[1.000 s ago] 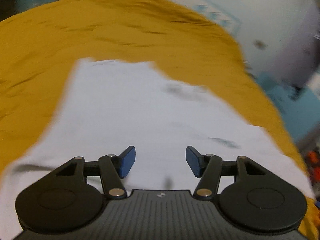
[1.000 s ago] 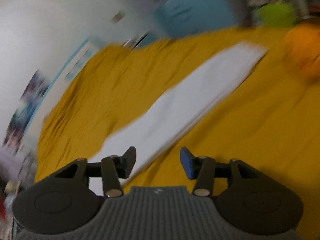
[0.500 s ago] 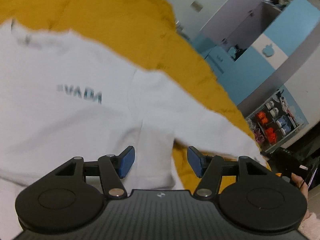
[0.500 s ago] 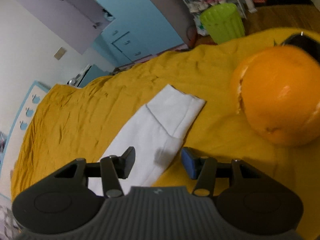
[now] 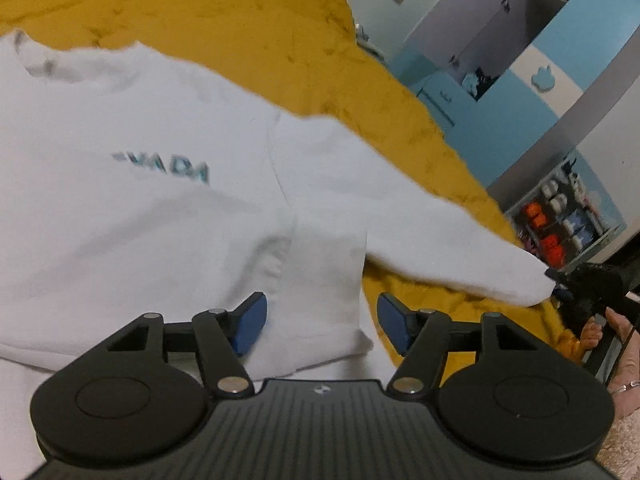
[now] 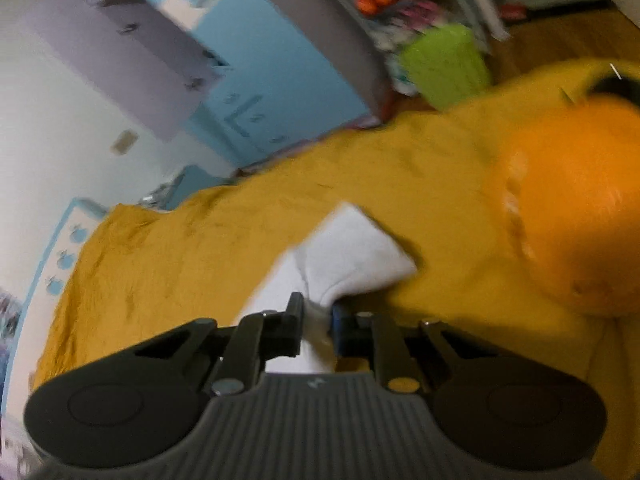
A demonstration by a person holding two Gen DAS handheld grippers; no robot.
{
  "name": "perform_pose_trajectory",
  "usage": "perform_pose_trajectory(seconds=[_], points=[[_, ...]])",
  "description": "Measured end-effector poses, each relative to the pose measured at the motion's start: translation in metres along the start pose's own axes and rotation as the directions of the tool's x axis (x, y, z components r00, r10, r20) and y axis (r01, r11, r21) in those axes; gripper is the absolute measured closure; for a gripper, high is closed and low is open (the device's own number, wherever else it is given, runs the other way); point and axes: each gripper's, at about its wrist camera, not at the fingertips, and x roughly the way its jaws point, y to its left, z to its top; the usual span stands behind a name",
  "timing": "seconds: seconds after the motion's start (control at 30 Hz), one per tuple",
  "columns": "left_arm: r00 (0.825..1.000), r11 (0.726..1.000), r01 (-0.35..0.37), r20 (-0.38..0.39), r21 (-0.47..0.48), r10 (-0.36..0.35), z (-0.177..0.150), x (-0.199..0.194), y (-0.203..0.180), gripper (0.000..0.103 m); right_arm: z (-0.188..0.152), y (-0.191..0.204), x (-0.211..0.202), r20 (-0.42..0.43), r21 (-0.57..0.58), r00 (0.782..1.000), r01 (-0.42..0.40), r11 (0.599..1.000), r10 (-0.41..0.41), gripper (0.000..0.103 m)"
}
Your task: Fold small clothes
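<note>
While the white top (image 5: pixel 168 208) lies spread face-up on the yellow bed cover (image 5: pixel 240 20), the right gripper (image 6: pixel 318 320) pinches its sleeve cuff (image 6: pixel 352 256) between clenched fingers; the left gripper (image 5: pixel 318 320), fingers released, hovers over the side seam. Step: sleeve fold. Next, judged: carry the cuff across the chest.

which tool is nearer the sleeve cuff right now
Right. The right tool is shut on the sleeve cuff; the left tool hovers open over the white sweatshirt body near the armpit.
</note>
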Motion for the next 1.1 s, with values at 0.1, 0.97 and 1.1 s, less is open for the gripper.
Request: perform_pose_trajectory(seconds=[0.1, 0.97, 1.1], points=[[0.998, 1.000, -0.020, 0.060, -0.008, 0.021, 0.007, -0.035, 0.012, 0.029, -0.005, 0.050, -0.028, 0.000, -0.078, 0.994, -0.105, 0.991, 0.105, 0.094], [0.935, 0.836, 0.011, 0.303, -0.548, 0.187, -0.034, -0.202, 0.234, 0.029, -0.313, 0.257, -0.110, -0.601, -0.293, 0.719, -0.604, 0.741, 0.349, 0.066], [0.942, 0.775, 0.044, 0.286, -0.630, 0.178, -0.033, -0.186, 0.244, 0.029, -0.267, 0.216, -0.084, -0.548, -0.306, 0.781, -0.519, 0.798, 0.298, 0.063]])
